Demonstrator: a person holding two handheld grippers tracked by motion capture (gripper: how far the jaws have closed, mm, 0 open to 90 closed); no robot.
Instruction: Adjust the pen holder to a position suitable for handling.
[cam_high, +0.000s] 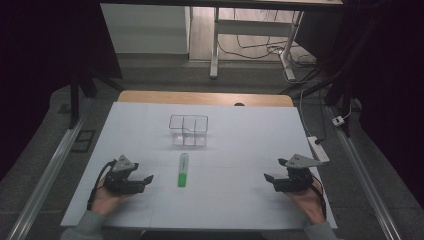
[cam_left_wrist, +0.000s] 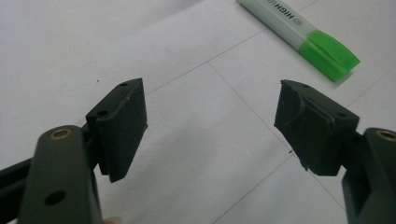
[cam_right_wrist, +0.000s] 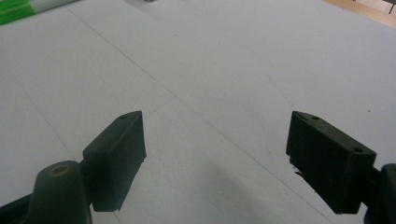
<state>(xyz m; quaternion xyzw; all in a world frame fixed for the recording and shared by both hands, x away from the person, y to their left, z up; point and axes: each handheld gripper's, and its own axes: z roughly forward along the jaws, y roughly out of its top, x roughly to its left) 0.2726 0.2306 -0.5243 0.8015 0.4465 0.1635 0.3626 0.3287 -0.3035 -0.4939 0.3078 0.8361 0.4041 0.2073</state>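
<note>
Between both grippers — well apart — lies the highlighter (cam_high: 183, 169).

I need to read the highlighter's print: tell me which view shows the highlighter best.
The left gripper view: the highlighter lies close, its green cap and lettering sharp. The high view shows all of it but small; the right gripper view catches just a corner.

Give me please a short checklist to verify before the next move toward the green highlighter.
1. Left gripper open, nothing between jaws: ok.
2. Right gripper open, nothing between jaws: ok.
3. Green highlighter lies flat on the white table cover, apart from both grippers: ok.
4. Highlighter cap on: ok.
5. Clear divided organizer stands upright behind the highlighter: ok.
6. Organizer compartments empty: cannot tell.
</note>
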